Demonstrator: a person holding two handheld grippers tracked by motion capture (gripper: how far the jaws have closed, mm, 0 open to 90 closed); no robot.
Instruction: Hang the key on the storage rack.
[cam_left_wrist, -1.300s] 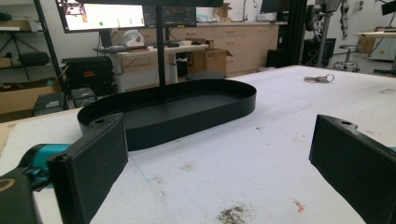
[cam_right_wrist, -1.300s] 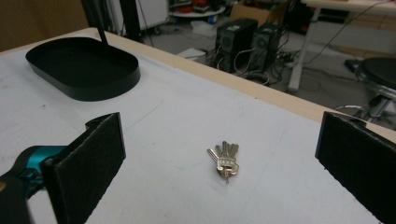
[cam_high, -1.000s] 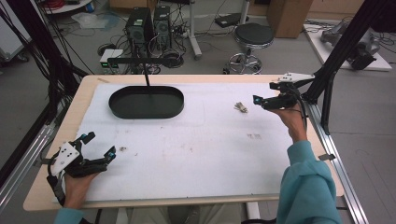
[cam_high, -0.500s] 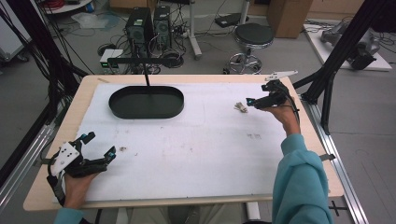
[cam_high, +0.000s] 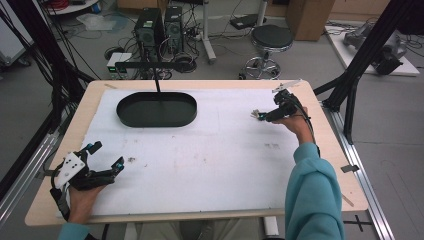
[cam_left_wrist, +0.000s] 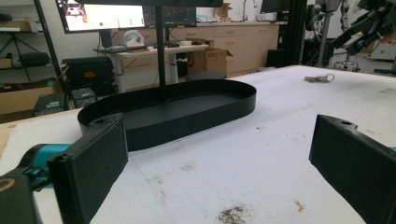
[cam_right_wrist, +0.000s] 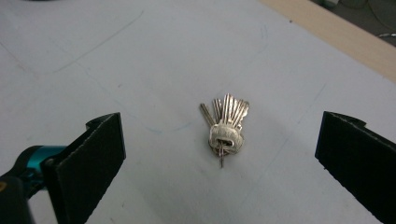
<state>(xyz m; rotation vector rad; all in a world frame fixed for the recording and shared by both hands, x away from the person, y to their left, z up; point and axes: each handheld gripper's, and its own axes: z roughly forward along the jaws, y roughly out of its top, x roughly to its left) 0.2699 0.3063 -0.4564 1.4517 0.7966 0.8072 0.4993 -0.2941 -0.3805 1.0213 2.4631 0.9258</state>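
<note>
Both pairs of black fingers stand spread wide with nothing between their pads. Nearest the person, the left gripper rests low over the near left corner of the white table cover, close to a small dark stain, its jaws pointing toward the far side. Beyond it, near the far left edge, sits the black oval tray, with 1 thin black post rising behind it. Across the table on the far right, the right gripper hovers just over the bunch of keys, which lies flat on the cover, blades fanned away from the camera, midway between the 2 parted jaws and touching neither.
</note>
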